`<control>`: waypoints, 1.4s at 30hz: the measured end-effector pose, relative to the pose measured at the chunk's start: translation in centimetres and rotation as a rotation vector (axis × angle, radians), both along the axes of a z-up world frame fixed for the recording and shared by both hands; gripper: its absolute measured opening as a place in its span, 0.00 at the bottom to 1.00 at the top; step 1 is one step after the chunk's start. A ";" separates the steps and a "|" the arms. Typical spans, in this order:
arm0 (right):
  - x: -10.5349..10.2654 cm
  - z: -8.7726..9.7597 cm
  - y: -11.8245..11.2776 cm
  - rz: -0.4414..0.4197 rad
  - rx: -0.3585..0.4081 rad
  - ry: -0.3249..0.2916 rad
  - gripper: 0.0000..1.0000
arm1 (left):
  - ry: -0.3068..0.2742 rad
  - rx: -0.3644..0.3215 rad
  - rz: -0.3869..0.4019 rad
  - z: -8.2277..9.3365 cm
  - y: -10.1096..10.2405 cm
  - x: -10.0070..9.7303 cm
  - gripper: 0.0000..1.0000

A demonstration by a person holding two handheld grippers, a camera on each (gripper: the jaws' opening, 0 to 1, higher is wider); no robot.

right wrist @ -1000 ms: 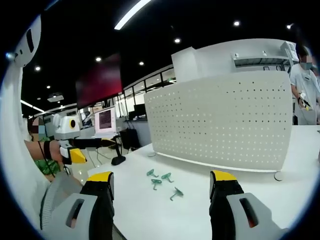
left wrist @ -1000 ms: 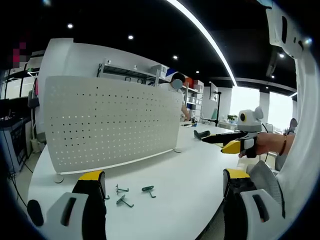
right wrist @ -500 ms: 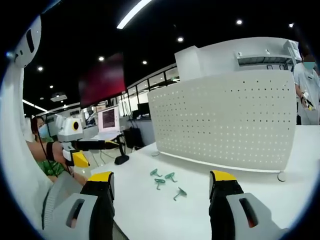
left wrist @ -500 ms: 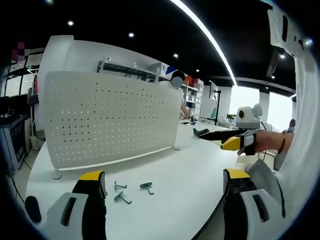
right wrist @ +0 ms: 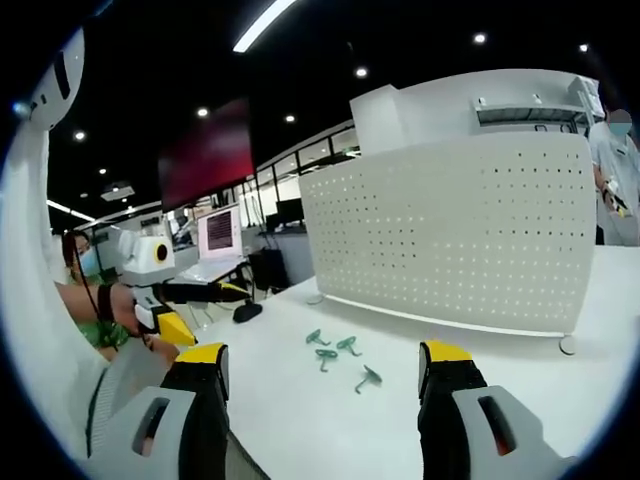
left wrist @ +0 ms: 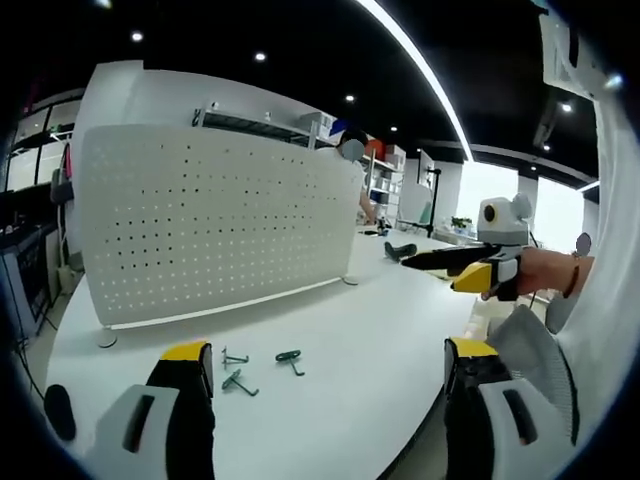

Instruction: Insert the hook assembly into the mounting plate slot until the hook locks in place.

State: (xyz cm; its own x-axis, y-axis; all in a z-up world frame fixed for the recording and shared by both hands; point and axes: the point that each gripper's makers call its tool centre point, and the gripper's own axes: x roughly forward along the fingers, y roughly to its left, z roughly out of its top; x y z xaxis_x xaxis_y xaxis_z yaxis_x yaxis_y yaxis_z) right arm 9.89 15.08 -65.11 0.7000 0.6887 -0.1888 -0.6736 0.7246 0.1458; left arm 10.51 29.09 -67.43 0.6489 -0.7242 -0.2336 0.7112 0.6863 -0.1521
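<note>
Four hooks (right wrist: 340, 359) are seen lying flat, scattered on the surface (right wrist: 300, 410) before the upright plate (right wrist: 460, 240), axes varied. Both tools (left wrist: 325, 385) (right wrist: 322, 385) are held wide open, empty.

White table (left wrist: 380, 330) carries an upright perforated mounting plate (left wrist: 210, 225) standing on small round feet (left wrist: 98, 340). Just in front of the plate, loose on the bare top, a cluster of small green hooks (right wrist: 340, 355), apparently four. Past the plate's far end lies a dark object (left wrist: 403, 249), too small to identify.
</note>
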 end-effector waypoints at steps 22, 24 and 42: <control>-0.5 -0.4 -0.5 -0.047 0.024 0.021 0.79 | 0.079 0.025 -0.028 -2.5 -0.5 1.8 0.88; -0.5 -0.7 -0.3 -0.043 0.010 0.025 0.79 | 0.093 0.043 -0.032 -3.1 -0.5 1.8 0.88; -0.7 -1.4 -0.2 -0.030 -0.004 0.048 0.79 | 0.193 0.166 0.036 -7.4 1.5 3.6 0.80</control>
State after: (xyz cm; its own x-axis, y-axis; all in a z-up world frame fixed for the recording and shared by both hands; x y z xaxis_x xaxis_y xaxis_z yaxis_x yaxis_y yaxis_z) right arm 9.17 14.90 -66.51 0.7105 0.6666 -0.2253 -0.6436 0.7451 0.1751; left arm 14.09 30.57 -74.82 0.6052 -0.6428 -0.4695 0.6545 0.7376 -0.1661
